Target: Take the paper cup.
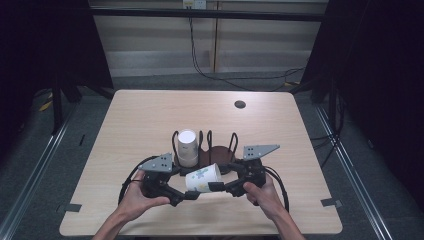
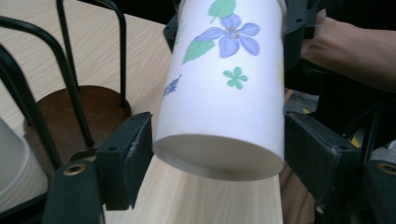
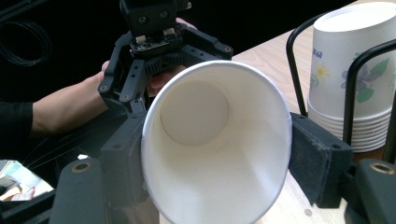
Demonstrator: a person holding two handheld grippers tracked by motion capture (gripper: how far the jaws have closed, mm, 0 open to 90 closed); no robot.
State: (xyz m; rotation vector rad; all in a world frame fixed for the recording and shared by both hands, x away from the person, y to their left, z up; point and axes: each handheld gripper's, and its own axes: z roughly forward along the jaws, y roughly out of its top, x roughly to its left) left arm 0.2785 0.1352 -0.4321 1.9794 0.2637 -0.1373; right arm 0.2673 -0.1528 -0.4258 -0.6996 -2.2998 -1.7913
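High view, cup: paper cup with flower print lies on its side at lower centre of frame, held off the table between the two grippers.
High view, left gripper: left gripper at lower left of centre, at the cup's base end; grip not readable from here.
High view, right gripper: right gripper at lower right of centre, at the cup's rim end.
High view, rack: black wire cup rack just behind the cup, stack of cups upright in its left slot.
Left gripper view, cup: paper cup base-first at frame centre, between the two jaws.
Left gripper view, claw: left gripper released; right pad stands off the cup wall, left pad just beside it, no squeeze visible.
Left gripper view, rack: wire loops and brown base at left of frame.
Right gripper view, cup: paper cup mouth toward camera, centre of frame.
Right gripper view, claw: right gripper grasping the cup, pads pressed on both sides of the rim, rim squeezed out of round.
Right gripper view, other: left gripper at upper left behind the cup's base; stack of cups in rack at upper right.
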